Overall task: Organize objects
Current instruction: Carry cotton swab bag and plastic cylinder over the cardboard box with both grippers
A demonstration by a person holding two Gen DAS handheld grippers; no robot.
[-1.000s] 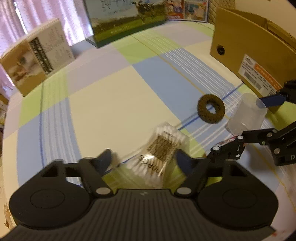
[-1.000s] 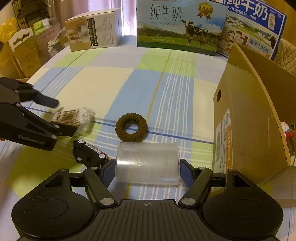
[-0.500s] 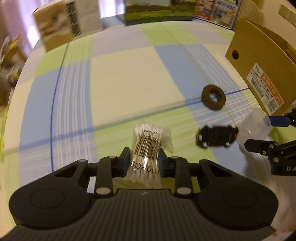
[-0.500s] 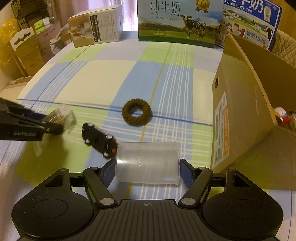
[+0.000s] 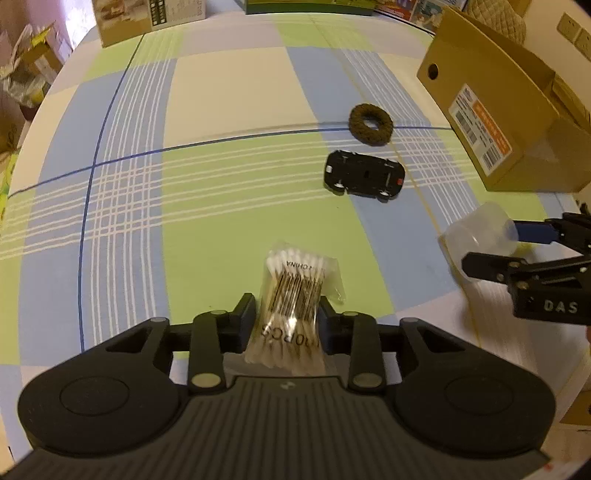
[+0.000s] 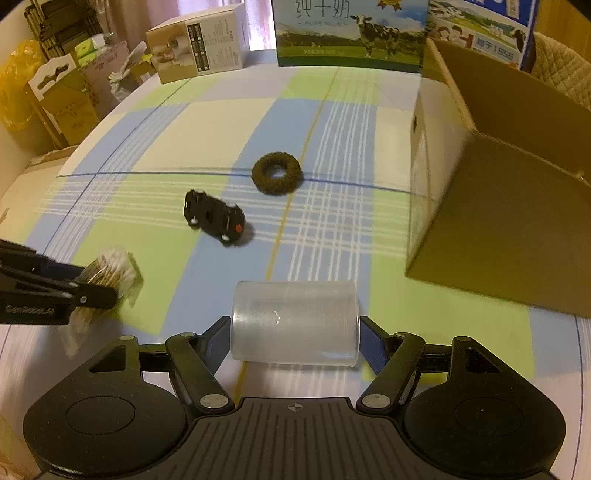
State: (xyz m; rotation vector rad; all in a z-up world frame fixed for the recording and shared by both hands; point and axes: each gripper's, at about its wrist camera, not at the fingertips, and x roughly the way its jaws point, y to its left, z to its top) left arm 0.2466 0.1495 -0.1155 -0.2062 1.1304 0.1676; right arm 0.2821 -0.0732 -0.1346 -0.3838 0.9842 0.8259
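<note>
My left gripper (image 5: pixel 286 308) is shut on a clear packet of cotton swabs (image 5: pixel 295 295), lifted above the checked tablecloth. That packet (image 6: pixel 110 269) and the left gripper (image 6: pixel 92 295) show at the left of the right wrist view. My right gripper (image 6: pixel 295 341) is shut on a clear plastic cup (image 6: pixel 295 321) held sideways; from the left wrist the cup (image 5: pixel 476 236) and right gripper (image 5: pixel 491 247) appear at the right. A black toy car (image 5: pixel 364 175) (image 6: pixel 216 221) lies upside down on the cloth. A brown hair ring (image 5: pixel 370 120) (image 6: pixel 277 173) lies just beyond it.
An open cardboard box (image 6: pixel 509 184) (image 5: pixel 498 110) stands on the right of the table. Milk cartons (image 6: pixel 351 33) and a tan box (image 6: pixel 199 44) line the far edge. Bags and cartons (image 6: pixel 55 92) crowd the floor at the left.
The left gripper closed on the swab packet and lifted it. The toy car was knocked over and shifted. Both grippers rose and drew back; the cup stayed gripped.
</note>
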